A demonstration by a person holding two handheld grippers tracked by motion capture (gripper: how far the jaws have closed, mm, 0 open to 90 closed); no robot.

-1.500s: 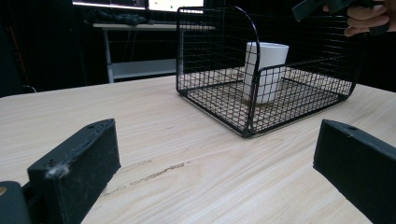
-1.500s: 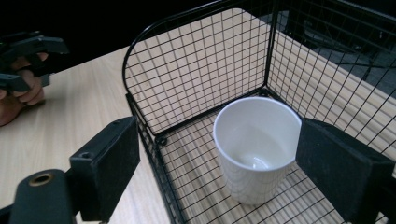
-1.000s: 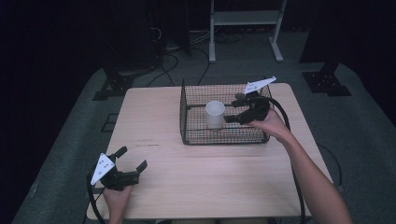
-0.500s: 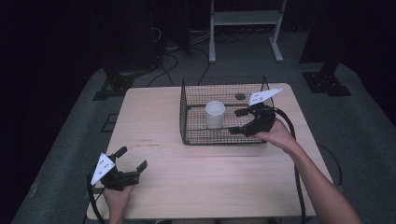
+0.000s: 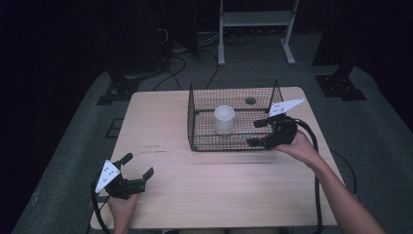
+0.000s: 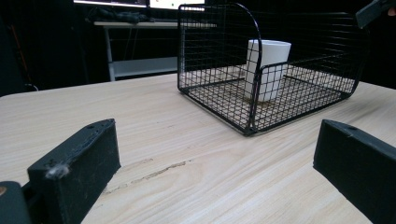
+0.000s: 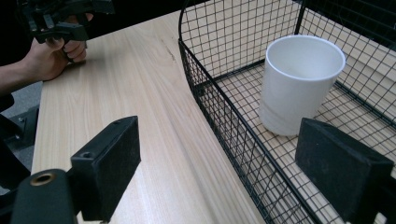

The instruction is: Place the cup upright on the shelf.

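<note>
My left gripper (image 5: pixel 138 174) rests near left table (image 5: pixel 234 195) edge, jaws spread, pinching nothing. My right gripper (image 5: pixel 259 132) hangs over wire basket (image 5: pixel 192 117) near right corner, jaws parted astride near wall, gripping nothing. White cup (image 5: pixel 224 119) stands upright inside basket, left of that gripper, clear of it. Small dark disc (image 5: pixel 250 100) lies at far side.

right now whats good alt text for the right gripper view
A white paper cup stands upright inside a black wire basket on a wooden table, seen between the right gripper's open black jaws. Far left, a hand holds the left gripper.
</note>
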